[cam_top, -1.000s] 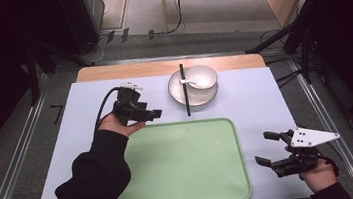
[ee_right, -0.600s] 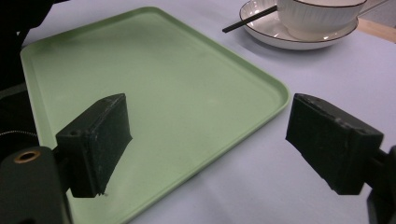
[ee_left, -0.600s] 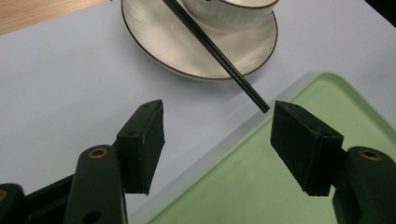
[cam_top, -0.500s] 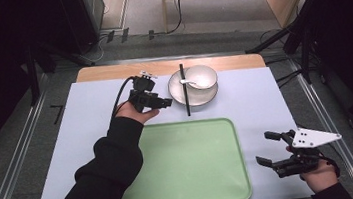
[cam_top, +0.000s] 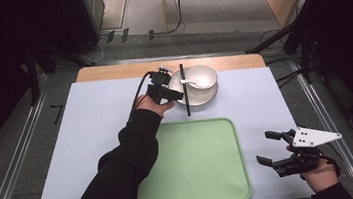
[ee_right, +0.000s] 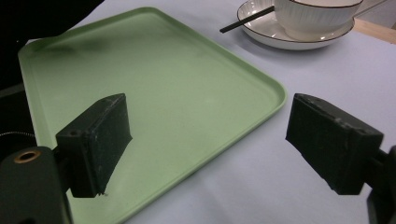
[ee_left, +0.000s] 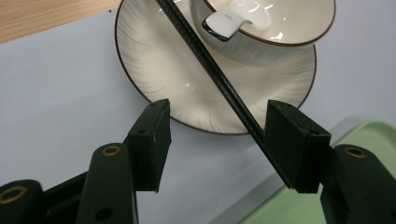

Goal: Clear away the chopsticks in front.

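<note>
A pair of black chopsticks (cam_top: 184, 91) (ee_left: 210, 70) lies across the left rim of a white plate (cam_top: 209, 97) (ee_left: 154, 60). On the plate stands a white bowl (cam_top: 202, 73) (ee_left: 280, 42) with a white spoon (cam_top: 193, 82) (ee_left: 226, 23) in it. My left gripper (cam_top: 176, 94) (ee_left: 217, 109) reaches the plate's left edge. Its jaws have just been closing and still stand apart, with the chopsticks between them close to the right-hand jaw. My right gripper (cam_top: 265, 146) (ee_right: 210, 116) hovers open and holds nothing, right of the green tray (cam_top: 198, 177) (ee_right: 163, 79).
A pale blue mat (cam_top: 93, 134) covers the table, with a strip of bare wood (cam_top: 111, 72) at the far edge. The green tray lies at the front middle. A sleeved left arm (cam_top: 123, 176) crosses the tray's left corner. Metal rails (cam_top: 15, 163) run along both table sides.
The left hand has moved away from the person and to the right, from the tray's far left corner up to the plate, so the chopsticks now sit between its jaws. The right gripper stayed put.
</note>
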The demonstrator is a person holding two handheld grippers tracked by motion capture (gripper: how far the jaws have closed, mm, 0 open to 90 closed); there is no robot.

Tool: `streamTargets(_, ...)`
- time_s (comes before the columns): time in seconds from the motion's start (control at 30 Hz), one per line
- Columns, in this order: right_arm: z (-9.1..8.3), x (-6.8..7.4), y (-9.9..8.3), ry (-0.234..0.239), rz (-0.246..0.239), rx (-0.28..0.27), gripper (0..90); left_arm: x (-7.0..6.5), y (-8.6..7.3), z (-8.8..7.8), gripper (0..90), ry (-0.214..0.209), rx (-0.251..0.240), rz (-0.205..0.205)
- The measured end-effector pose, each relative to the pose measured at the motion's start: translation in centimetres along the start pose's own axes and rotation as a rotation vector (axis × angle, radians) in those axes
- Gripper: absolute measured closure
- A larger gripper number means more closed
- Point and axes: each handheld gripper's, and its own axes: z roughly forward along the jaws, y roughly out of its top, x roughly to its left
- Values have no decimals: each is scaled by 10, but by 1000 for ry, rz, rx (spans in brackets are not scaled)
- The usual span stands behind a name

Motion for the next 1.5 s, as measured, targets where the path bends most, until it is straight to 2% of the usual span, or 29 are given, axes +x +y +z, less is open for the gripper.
streamTargets(0.03, 0, 0, 0, 0, 0, 0, 142, 0, 0, 0, 420, 0, 0, 0)
streamTargets(0.07, 0, 0, 0, -1, -5, 0, 142, 0, 3, 7, 416, -1, 6, -23)
streamTargets(0.1, 0, 0, 0, -1, -5, 0, 142, 0, 3, 7, 410, -1, 6, -23)
streamTargets(0.13, 0, 0, 0, 0, -4, -2, 142, -2, 4, 10, 410, -3, -2, -44)
streamTargets(0.23, -2, -1, 0, -4, -5, -8, 142, -5, 5, 14, 404, -9, -20, -50)
streamTargets(0.3, -3, -2, 0, -6, 1, -10, 142, -5, 6, 21, 419, 4, -19, -57)
streamTargets(0.33, -4, -3, 0, -9, 0, -14, 142, -4, 6, 27, 427, 18, -2, -63)
streamTargets(0.63, -4, -5, -1, -6, 6, -15, 142, -6, 7, 38, 473, 39, -1, -39)
streamTargets(0.9, -5, -5, -2, -7, 5, -19, 142, -3, 5, 45, 496, 42, 23, -55)
streamTargets(1.03, -5, -5, -2, -7, 7, -19, 142, -2, 4, 48, 542, 44, 22, -66)
streamTargets(1.07, -5, -5, -2, -6, 5, -19, 142, -2, 4, 49, 578, 48, 17, -72)
streamTargets(1.1, -5, -5, -1, -5, 2, -19, 142, -2, 4, 50, 604, 48, 17, -84)
streamTargets(1.17, -5, -5, -1, -5, 1, -17, 143, 1, 5, 53, 651, 31, 38, -152)
streamTargets(1.27, -4, -5, -1, -3, 4, -12, 142, 3, 3, 58, 746, 33, 35, -188)
streamTargets(1.37, -4, -5, -2, -3, 1, -10, 142, 3, 2, 60, 798, 38, 29, -207)
streamTargets(1.4, -4, -5, -2, -2, 0, -10, 142, 4, 2, 61, 808, 37, 24, -233)
streamTargets(1.43, -4, -5, -2, -2, 0, -10, 142, 4, 2, 61, 816, 37, 24, -233)
streamTargets(1.5, -4, -5, -2, -2, -2, -9, 142, 6, 3, 63, 823, 21, 22, -295)
